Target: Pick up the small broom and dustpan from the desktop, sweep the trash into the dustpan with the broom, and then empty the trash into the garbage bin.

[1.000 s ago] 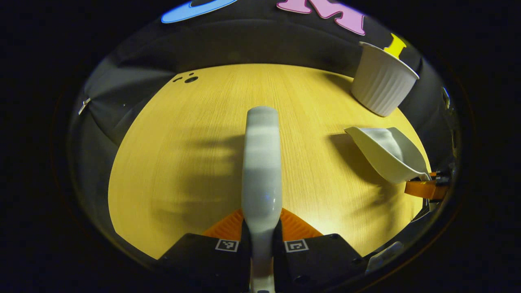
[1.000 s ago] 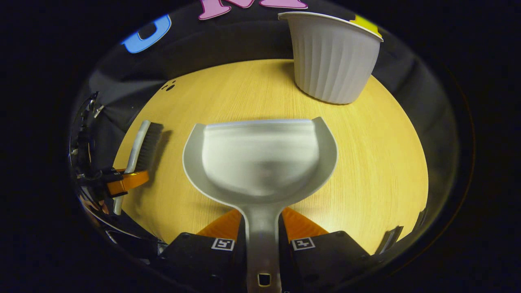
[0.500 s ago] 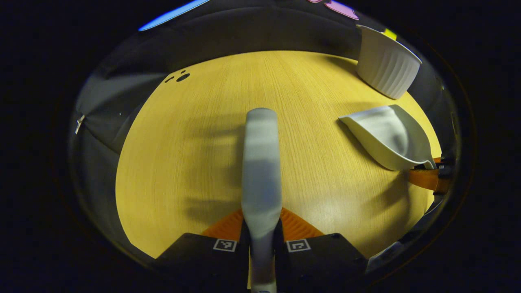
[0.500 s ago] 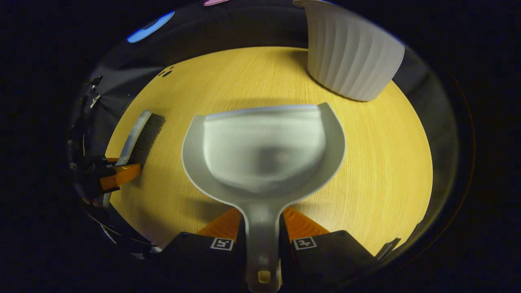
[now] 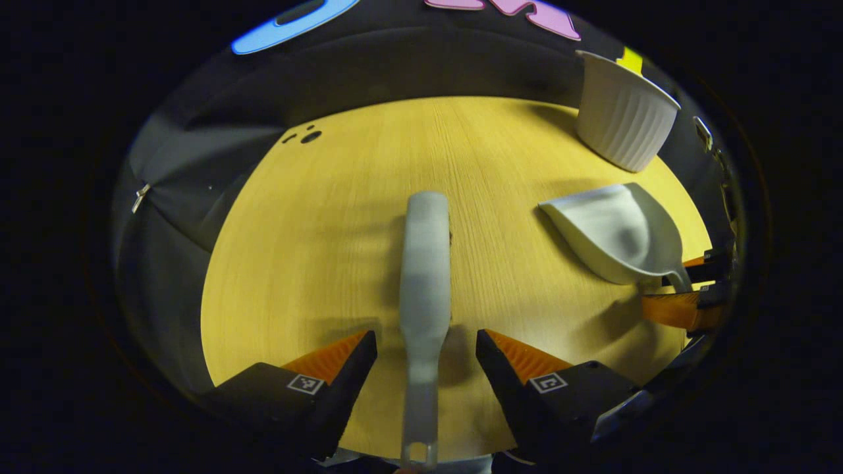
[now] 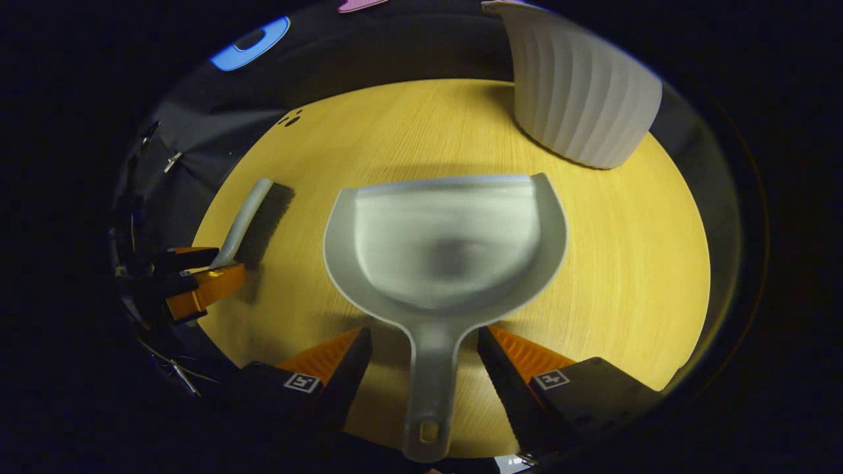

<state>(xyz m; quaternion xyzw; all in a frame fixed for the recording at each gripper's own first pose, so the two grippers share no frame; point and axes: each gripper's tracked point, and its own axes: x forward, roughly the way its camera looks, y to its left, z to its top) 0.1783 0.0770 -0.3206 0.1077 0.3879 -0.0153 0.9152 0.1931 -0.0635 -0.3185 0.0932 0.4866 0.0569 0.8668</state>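
Observation:
The small grey broom lies on the wooden desktop, its handle running back between the fingers of my left gripper, which stands open and clear of it. In the right gripper view the broom shows its dark bristles at the left, with the left gripper open at its handle. The grey dustpan rests on the desktop, handle lying between the spread fingers of my right gripper, also open. The dustpan appears at right in the left gripper view, the right gripper behind it.
A white ribbed garbage bin stands at the desktop's far right corner, just beyond the dustpan; it shows as the bin in the left gripper view. Small dark holes mark the far left of the desktop.
Both grippers have opened, letting go of the broom and the dustpan, which now lie on the desktop. Both grippers have drawn back a little.

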